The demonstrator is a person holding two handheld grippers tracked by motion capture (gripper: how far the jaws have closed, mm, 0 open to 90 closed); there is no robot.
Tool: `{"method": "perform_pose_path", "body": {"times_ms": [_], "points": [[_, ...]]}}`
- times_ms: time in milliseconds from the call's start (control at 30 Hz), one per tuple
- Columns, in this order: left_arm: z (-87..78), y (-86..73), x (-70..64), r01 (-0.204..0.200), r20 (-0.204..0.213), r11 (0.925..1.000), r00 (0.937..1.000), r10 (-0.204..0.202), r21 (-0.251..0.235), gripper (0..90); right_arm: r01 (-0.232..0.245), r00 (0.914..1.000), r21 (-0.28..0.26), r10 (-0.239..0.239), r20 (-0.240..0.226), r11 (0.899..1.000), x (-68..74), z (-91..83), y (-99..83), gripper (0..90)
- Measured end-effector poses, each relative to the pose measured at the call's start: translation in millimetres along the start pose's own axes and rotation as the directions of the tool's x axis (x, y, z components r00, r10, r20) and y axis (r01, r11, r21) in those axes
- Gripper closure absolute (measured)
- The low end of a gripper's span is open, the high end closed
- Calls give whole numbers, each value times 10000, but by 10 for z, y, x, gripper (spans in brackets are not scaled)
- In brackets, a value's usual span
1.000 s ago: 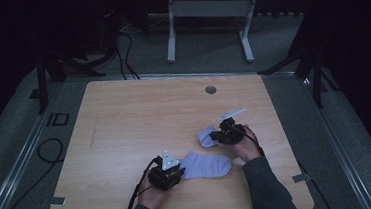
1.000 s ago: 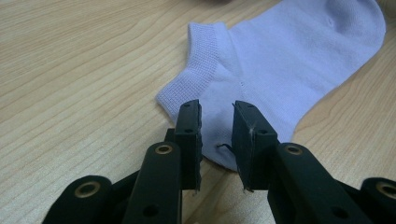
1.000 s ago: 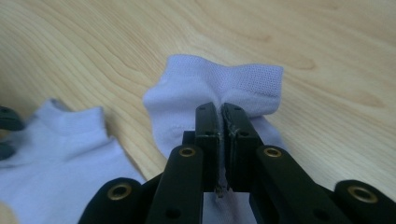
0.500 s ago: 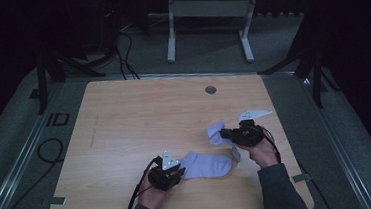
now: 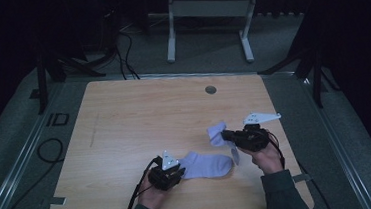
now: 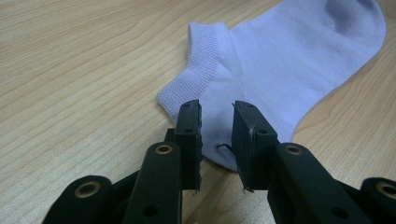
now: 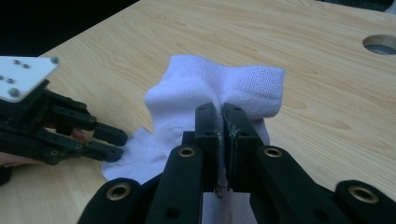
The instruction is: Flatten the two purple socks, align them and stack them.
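A pale lilac ankle sock (image 5: 206, 165) (image 6: 289, 60) lies flat on the wooden table (image 5: 149, 117). My left gripper (image 5: 182, 173) (image 6: 217, 112) hovers at its heel end, jaws a narrow gap apart with nothing pinched between them. A second sock (image 5: 217, 133) (image 7: 233, 84) of the same colour is bunched and lifted slightly off the table, with my right gripper (image 5: 226, 136) (image 7: 220, 112) shut on its fabric just below the cuff. In the right gripper view the left gripper (image 7: 109, 143) rests at the edge of the flat sock (image 7: 135, 158).
A round cable hole (image 5: 211, 89) (image 7: 380, 44) sits in the table's far side. Cables (image 5: 46, 150) lie on the floor at the left, and a metal stand (image 5: 207, 27) is beyond the table. The table's left half is bare wood.
My right gripper has carried the bunched sock to the right, away from the flat sock. The left gripper has stayed at the flat sock's heel.
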State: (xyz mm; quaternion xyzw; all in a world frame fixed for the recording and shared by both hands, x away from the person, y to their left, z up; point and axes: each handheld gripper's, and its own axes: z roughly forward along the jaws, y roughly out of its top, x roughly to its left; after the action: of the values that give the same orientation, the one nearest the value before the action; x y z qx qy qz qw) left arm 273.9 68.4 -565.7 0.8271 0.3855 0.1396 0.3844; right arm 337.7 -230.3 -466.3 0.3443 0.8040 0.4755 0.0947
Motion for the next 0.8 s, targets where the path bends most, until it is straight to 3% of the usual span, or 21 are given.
{"method": "perform_pose_path", "body": {"times_ms": [367,800], "points": [[0,0,-1,-11,-3,10000,10000,11,9,727,502,9987,-123,-503,-35,9987,188,24,30,851],[1,0,-1,17,9,10000,10000,-17,-12,727,311,9992,231,-306,-241,9992,242,270,-117,851]]}}
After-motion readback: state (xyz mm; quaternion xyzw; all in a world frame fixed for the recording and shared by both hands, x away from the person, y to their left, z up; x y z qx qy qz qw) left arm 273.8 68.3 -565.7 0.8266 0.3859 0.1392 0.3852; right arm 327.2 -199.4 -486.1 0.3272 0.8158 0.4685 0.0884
